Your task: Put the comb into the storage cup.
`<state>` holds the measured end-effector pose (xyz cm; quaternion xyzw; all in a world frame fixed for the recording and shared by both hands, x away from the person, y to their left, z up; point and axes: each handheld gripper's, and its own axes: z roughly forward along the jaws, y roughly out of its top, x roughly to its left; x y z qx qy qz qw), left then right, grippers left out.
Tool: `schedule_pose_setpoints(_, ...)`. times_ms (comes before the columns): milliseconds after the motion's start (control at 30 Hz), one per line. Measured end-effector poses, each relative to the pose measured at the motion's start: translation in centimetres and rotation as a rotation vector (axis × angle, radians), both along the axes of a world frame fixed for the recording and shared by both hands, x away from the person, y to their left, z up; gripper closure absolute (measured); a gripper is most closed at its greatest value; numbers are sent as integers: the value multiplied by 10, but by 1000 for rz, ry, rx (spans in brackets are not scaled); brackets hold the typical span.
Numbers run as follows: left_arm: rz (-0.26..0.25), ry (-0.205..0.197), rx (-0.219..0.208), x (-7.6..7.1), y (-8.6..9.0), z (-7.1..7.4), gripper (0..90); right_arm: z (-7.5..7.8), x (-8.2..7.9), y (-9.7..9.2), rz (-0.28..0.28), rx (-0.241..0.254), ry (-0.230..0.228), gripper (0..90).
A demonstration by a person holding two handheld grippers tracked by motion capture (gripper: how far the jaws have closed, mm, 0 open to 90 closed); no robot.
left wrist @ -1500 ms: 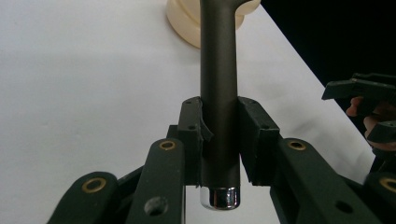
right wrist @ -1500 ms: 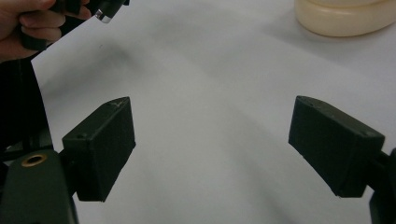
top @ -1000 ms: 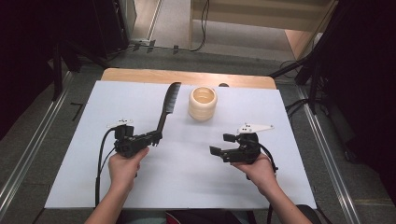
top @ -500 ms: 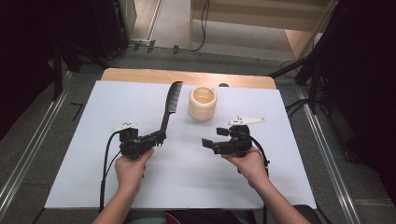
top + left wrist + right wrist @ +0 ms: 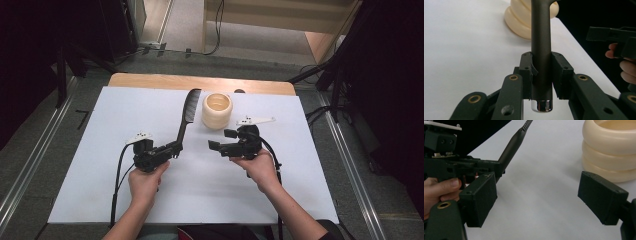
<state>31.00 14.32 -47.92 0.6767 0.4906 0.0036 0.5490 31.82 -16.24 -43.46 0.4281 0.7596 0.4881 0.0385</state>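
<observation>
- Left gripper (image 5: pixel 172 149): clamped on the handle of the black comb (image 5: pixel 186 116), pads pressed against both sides of it near the chrome-capped butt end.
- Comb runs from that grip up and away over the white counter (image 5: pixel 100 150); its toothed end lies near the far edge, just left of the cream ribbed cup (image 5: pixel 217 110).
- Left hand (image 5: pixel 145 182): wrapped round the gripper body from behind, forearm coming in from the near edge, gripper pointing away and to the right.
- Right gripper (image 5: pixel 215 144): jaws well apart, nothing between them, pointing left toward the comb handle and sitting just in front of the cup.
- Right hand (image 5: pixel 260 167): under the gripper body, forearm angled in from the lower right.
</observation>
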Motion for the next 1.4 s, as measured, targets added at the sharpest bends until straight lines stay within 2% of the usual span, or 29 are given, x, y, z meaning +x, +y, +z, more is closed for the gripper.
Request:
schedule_pose_setpoints(200, 3, -14, -8, 0, -1, 0, 727, 4, 8, 7, 2, 10, -5, 140)
schedule_pose_setpoints(333, 3, -9, -26, 1, 1, 0, 727, 5, 13, 13, 2, 14, -9, 176)
schedule_pose_setpoints(533, 7, -2, -46, 3, 3, -1, 727, 5, 21, 24, 2, 8, -7, 179)
schedule_pose_setpoints(733, 1, 11, -60, 4, 2, -2, 727, 7, 29, 33, 8, 19, 8, 197)
schedule_pose_setpoints(867, -2, 24, -68, 5, 3, -1, 727, 5, 36, 39, 5, 15, 39, 215)
schedule_pose_setpoints(1033, 0, 20, -71, 6, 4, -2, 727, 4, 42, 45, -6, 17, 53, 216)
schedule_pose_setpoints(1233, 11, 7, -94, 5, 4, -4, 726, 6, 46, 54, -4, 34, 51, 222)
schedule_pose_setpoints(1400, 14, 5, -97, 5, 4, -5, 726, 5, 50, 64, 0, 39, 51, 240)
